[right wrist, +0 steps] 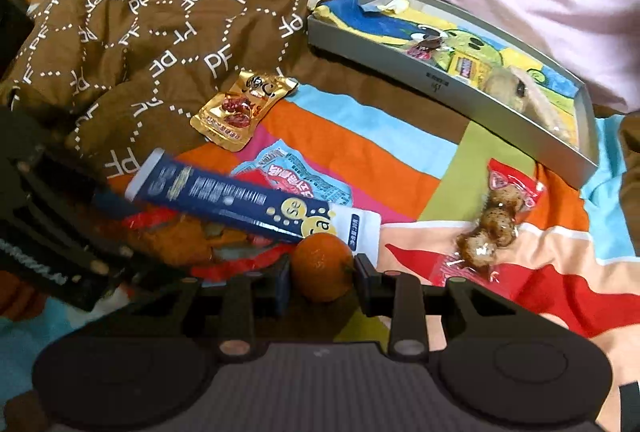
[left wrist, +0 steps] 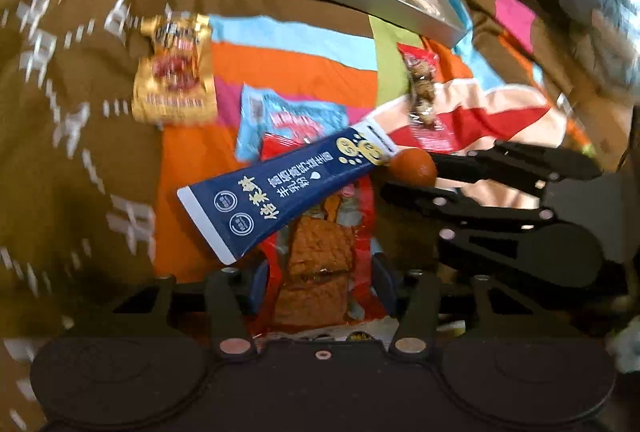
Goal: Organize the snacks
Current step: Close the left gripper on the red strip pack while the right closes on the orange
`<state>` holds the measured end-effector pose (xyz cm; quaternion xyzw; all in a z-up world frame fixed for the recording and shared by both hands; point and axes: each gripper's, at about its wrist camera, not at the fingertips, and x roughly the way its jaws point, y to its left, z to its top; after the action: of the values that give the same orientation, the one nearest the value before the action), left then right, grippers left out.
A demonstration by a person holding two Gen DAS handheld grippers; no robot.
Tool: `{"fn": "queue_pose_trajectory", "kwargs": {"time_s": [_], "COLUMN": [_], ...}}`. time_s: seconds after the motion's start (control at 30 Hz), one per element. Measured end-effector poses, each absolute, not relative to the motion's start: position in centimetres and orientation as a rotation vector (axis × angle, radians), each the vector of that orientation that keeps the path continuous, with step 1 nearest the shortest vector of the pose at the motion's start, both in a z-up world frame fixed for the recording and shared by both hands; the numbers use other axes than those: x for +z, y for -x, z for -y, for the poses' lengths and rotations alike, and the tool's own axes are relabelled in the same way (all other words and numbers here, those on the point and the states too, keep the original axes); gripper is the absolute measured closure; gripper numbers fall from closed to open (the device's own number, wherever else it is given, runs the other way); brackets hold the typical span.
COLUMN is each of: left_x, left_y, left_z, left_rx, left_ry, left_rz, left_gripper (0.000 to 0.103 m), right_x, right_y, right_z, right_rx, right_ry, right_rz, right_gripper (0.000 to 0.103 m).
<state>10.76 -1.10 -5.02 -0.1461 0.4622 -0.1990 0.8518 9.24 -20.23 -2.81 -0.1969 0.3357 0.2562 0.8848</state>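
A: Now, entry for the right gripper point(right wrist: 322, 270). State of the fingers?

B: Clamped on a small orange fruit point(right wrist: 320, 266), one pad on each side. The left wrist view shows the same fruit point(left wrist: 414, 167) at the tips of that gripper point(left wrist: 404, 172).

A: And the left gripper point(left wrist: 320, 274)?

B: Its fingers stand on either side of a red packet with a brown, breaded-looking snack point(left wrist: 320, 256). The frame is blurred, so I cannot tell whether the pads press on it. In the right wrist view that gripper point(right wrist: 132, 232) comes in from the left edge, over the same red packet point(right wrist: 192, 240).

A: Other snacks?

B: A long dark blue sachet point(right wrist: 236, 198) lies slantwise across the red packet, its white end just beside the fruit. A light blue packet point(right wrist: 296, 172) shows partly under it. A gold packet point(right wrist: 240, 108) sits at the edge of the brown patterned cloth point(right wrist: 160, 16). A clear packet of brown balls with red ends point(right wrist: 492, 220) lies to the right, on the striped cloth point(right wrist: 400, 152).

A: The tray?

B: The grey tray point(right wrist: 440, 88) sits at the far right, well apart from both grippers, with a few snacks already inside on a cartoon-printed lining.
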Motion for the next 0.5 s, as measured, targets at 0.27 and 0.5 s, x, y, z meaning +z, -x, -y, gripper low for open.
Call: {"fn": "queue_pose_trajectory", "kwargs": {"time_s": [0.27,0.5], "left_x": [-5.4,-5.6], "left_y": [-9.6,-9.0], "left_z": [0.3,0.1], "left_rx": [-0.405,-0.414], "left_ry": [0.471,0.464], "left_rz": [-0.987,-0.956], "left_gripper": [0.055,0.054], "right_x": [-1.4,-0.8], "right_y": [-7.4,-7.4], "right_z": [22.8,24.0], "right_rx": [0.483,0.458], "right_ry": [0.341,0.290], "right_rz": [-0.684,-0.685], "right_gripper": [0.066,0.066]}}
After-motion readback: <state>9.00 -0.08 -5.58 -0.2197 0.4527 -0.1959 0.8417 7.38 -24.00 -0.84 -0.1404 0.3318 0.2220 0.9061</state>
